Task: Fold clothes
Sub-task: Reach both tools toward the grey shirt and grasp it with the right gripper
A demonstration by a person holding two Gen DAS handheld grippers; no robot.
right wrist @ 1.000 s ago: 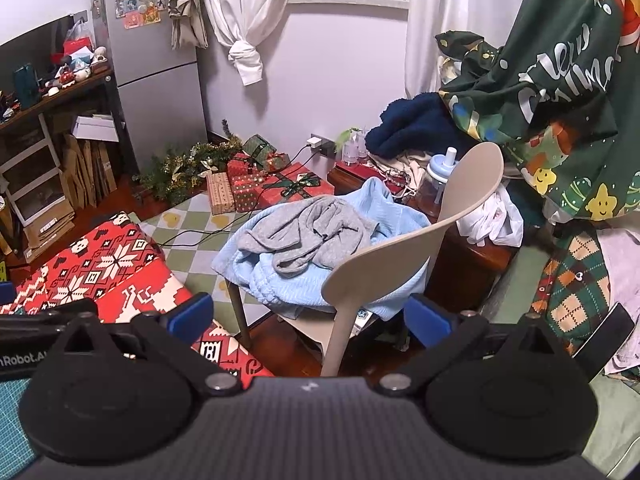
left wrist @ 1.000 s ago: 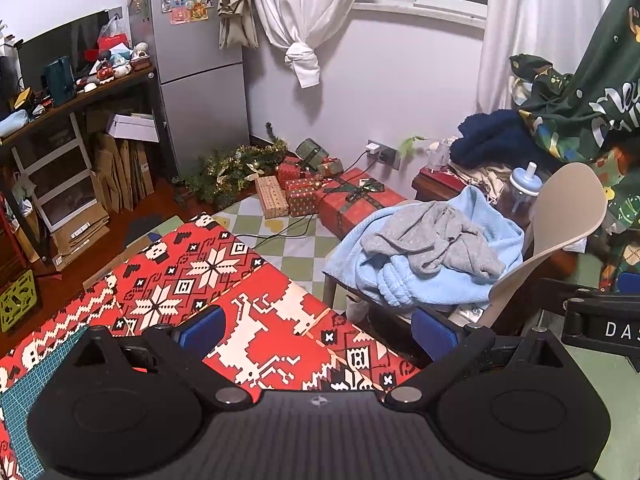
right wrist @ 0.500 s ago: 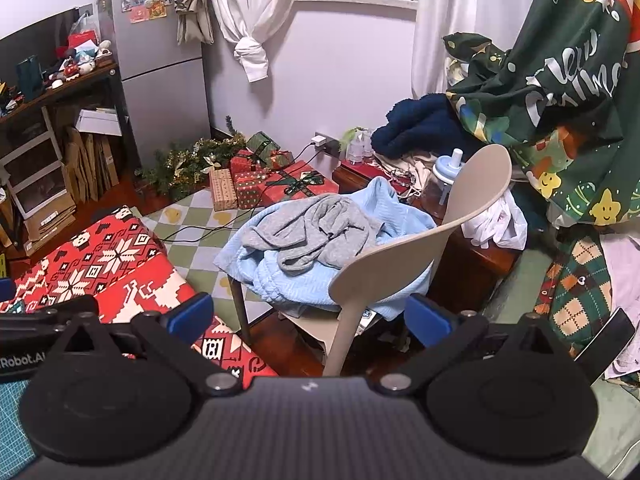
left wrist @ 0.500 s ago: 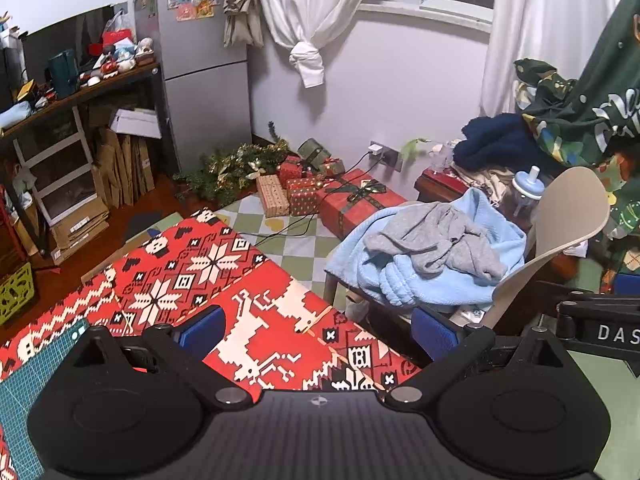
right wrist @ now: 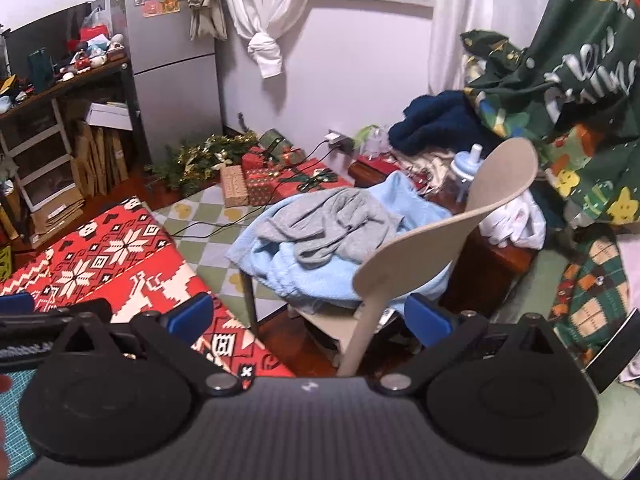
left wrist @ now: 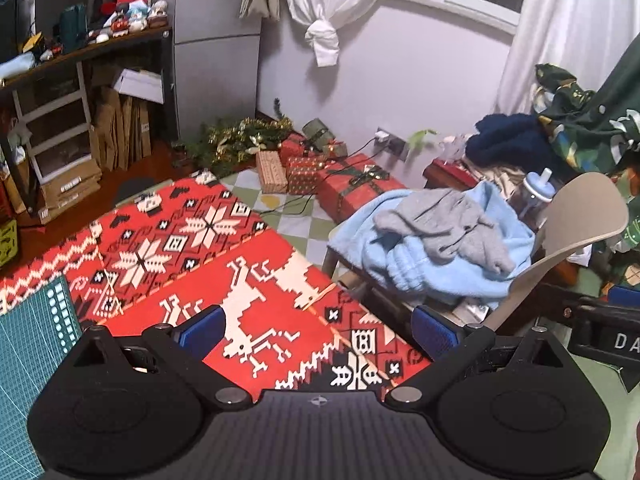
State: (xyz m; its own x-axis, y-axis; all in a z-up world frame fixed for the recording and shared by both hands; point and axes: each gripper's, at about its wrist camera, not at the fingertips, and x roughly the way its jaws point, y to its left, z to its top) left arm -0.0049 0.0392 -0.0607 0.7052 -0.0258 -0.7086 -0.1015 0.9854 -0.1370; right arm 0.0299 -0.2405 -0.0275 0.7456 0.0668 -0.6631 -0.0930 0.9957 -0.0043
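Observation:
A crumpled grey garment (left wrist: pixel 444 224) (right wrist: pixel 332 224) lies on top of a light blue fleece (left wrist: pixel 420 264) (right wrist: pixel 304 272), both piled on the seat of a beige chair (left wrist: pixel 584 216) (right wrist: pixel 460 236). My left gripper (left wrist: pixel 318 330) is open and holds nothing; it hovers over the red patterned tablecloth (left wrist: pixel 224 264), short of the chair. My right gripper (right wrist: pixel 308 316) is open too, with nothing between its blue pads, just behind the chair's backrest. Each gripper's edge shows in the other's view.
A green cutting mat (left wrist: pixel 28 344) lies at the table's left. Wrapped gift boxes (left wrist: pixel 352 188) and a garland (left wrist: pixel 240 144) sit on the floor by the wall. A green Christmas cloth (right wrist: pixel 568 80), a dark blue blanket (right wrist: pixel 432 124) and a bottle (right wrist: pixel 466 172) crowd the right side.
Both grippers have shifted slightly, so the chair and clothes sit a little farther right and lower in each view. Both remain open and hold nothing.

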